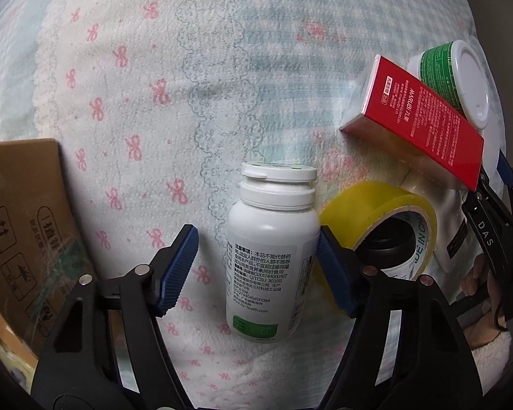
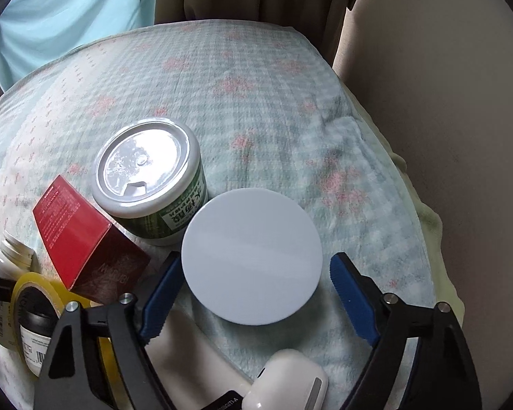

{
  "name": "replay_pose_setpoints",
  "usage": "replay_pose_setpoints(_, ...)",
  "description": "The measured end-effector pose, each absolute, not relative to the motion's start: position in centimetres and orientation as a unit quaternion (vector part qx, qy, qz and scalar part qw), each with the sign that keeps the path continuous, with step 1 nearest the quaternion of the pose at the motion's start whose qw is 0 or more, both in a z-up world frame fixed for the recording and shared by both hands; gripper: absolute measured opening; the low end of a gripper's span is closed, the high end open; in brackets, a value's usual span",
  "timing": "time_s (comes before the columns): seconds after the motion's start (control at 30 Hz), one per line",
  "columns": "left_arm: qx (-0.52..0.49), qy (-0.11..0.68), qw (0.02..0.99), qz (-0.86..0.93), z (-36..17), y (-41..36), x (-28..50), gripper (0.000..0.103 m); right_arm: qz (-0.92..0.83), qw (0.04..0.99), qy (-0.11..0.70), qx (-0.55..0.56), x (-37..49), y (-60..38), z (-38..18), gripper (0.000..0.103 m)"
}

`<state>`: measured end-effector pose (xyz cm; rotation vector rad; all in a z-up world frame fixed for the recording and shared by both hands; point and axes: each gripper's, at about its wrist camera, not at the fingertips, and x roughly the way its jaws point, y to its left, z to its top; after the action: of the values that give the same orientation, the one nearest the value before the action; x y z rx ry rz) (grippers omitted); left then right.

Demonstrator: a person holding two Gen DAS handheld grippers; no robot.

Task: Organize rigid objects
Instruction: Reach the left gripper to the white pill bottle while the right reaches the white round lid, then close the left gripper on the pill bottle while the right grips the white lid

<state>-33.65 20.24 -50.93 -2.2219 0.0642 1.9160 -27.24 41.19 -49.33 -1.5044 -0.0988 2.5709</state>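
left wrist view: left tool (image 1: 256,266) pointing steeply down over a towel-like cloth (image 1: 136,109) with pink bows, blue pads either side of a white pill bottle (image 1: 272,259) lying flat, cap toward the far side. right pad touching the bottle's side, left pad (image 1: 178,270) clear of it with cloth showing between, so spread, not pinching. just right of the bottle, a yellow tape roll (image 1: 379,205) with a dark-capped item inside its hole. farther right, a red carton (image 1: 417,116) leaning against a green-labelled jar (image 1: 451,75). cardboard box (image 1: 20,225) at the left edge.

right wrist view: right tool (image 2: 253,287) straddling a round white lid (image 2: 251,256), a jar seen from above, on the cloth. left pad (image 2: 160,294) close against its rim, contact hard to tell; right pad standing off with a visible gap, so spread. green-labelled jar (image 2: 150,184) touching it on the far left, red carton (image 2: 85,239) left of that. white earbud case (image 2: 287,379) at the near edge.
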Motion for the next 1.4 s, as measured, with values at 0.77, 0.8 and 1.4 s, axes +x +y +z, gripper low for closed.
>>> replay_pose_setpoints(0.77,-0.753,0.020,0.116,0.648,-50.7,19.3,-29.0,0.047,0.857,0.075,-0.008,-0.509,-27.1,41.9,-48.1,0.067)
replay_pose_setpoints(0.8,-0.751,0.019,0.118,0.650,-50.3,19.2,-28.9,0.047,0.858,0.075,-0.006,-0.507,-26.9,41.9,-47.8,0.067)
replay_pose_setpoints(1.4,-0.657,-0.032,0.152,0.738,-35.4,15.3,-28.9,0.046,0.885,0.077,-0.010,-0.460,-23.1,37.5,-32.9,0.066)
